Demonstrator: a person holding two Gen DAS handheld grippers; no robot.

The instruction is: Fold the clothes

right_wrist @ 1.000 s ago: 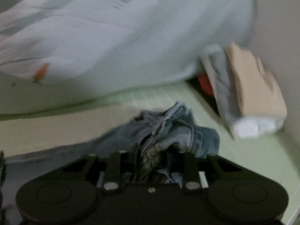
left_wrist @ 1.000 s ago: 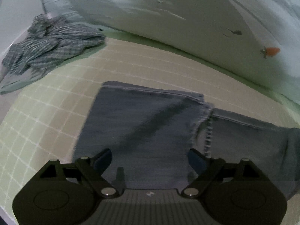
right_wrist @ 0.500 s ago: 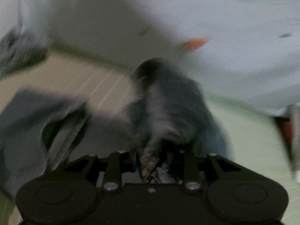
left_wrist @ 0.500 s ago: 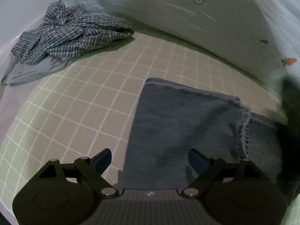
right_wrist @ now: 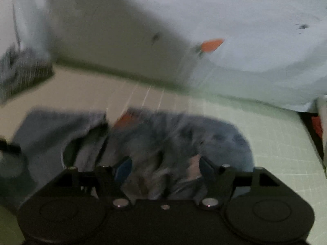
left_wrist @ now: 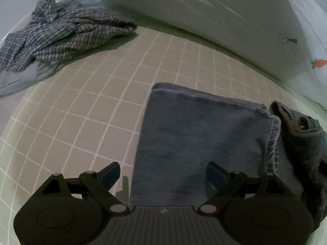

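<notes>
A pair of blue jeans (left_wrist: 200,143) lies partly folded on the green grid mat (left_wrist: 92,106); its waist end (left_wrist: 302,126) lies bunched at the right. My left gripper (left_wrist: 163,173) is open, its jaws spread over the near edge of the folded leg. In the blurred right wrist view the jeans (right_wrist: 179,134) lie heaped just ahead of my right gripper (right_wrist: 163,167), which is open with denim between and under its fingers. A brown label (right_wrist: 124,120) shows on the waistband.
A crumpled blue checked shirt (left_wrist: 61,32) lies at the mat's far left, also in the right wrist view (right_wrist: 22,75). A pale sheet with small carrot prints (left_wrist: 318,63) rises behind the mat. A dark red item (right_wrist: 316,124) sits at the far right.
My right gripper has carried the waist end of the jeans left over the legs and opened, dropping it there. My left gripper has shifted left, staying open.
</notes>
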